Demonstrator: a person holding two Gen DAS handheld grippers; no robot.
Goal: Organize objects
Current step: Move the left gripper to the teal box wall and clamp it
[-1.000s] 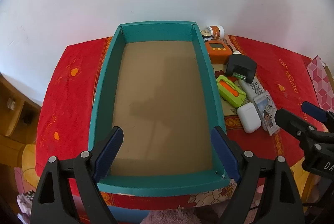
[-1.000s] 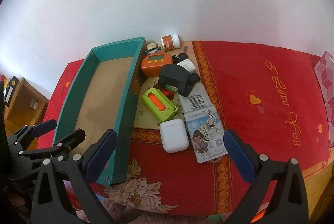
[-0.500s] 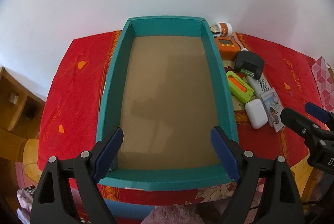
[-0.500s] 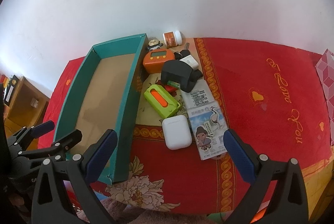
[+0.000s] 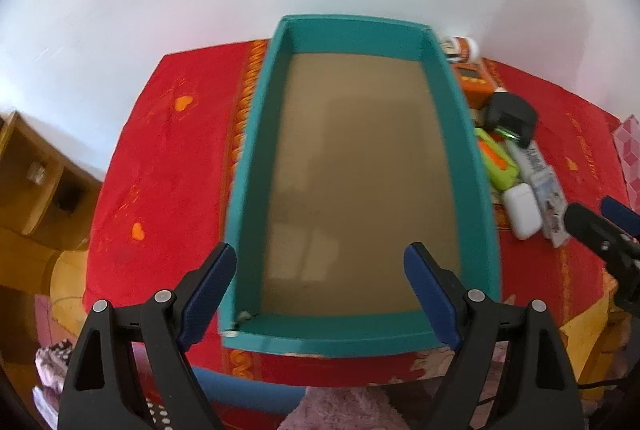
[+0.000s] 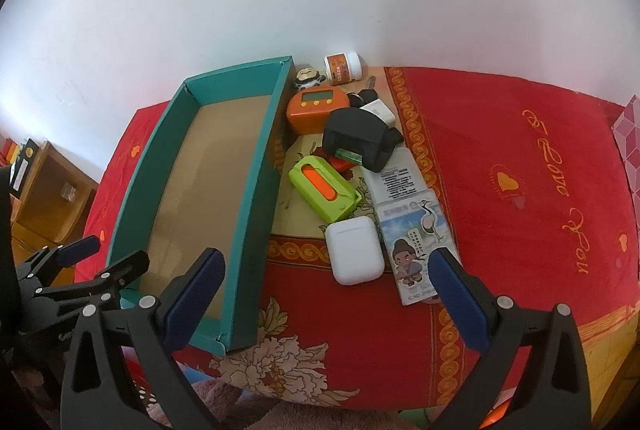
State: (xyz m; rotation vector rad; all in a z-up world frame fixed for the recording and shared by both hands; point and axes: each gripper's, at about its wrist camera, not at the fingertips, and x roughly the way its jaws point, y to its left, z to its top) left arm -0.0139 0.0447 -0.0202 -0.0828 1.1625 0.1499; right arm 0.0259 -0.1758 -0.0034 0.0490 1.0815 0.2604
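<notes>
A bench [image 6: 500, 133] draped in a red cloth with gold patterns carries everything here, set against a white wall. The largest thing on it is a teal tray [image 5: 472, 157] with a bare brown floor, lying lengthwise toward the wall on the bench's left part. The left claw [image 5: 320, 286] hangs spread wide and grips nothing, poised above the tray's near end, its right finger over the tray floor and its left finger at the near left wall. The right claw [image 6: 326, 292] is likewise spread wide and empty, its left finger over the tray's near right corner and its right finger just beside the near end of a picture card [image 6: 414, 254]. Between those fingers, a little farther in, lies a white earbud case [image 6: 352, 250], touching the card's left edge. Beyond it the clutter runs toward the wall just right of the tray: a black pouch [image 6: 356, 137], an orange timer [image 6: 314, 107], a lime-green case with an orange slot [image 6: 324, 189], a small white jar with an orange label [image 6: 343, 67], and a tiny figurine [image 6: 307, 77] by the tray's far corner.
</notes>
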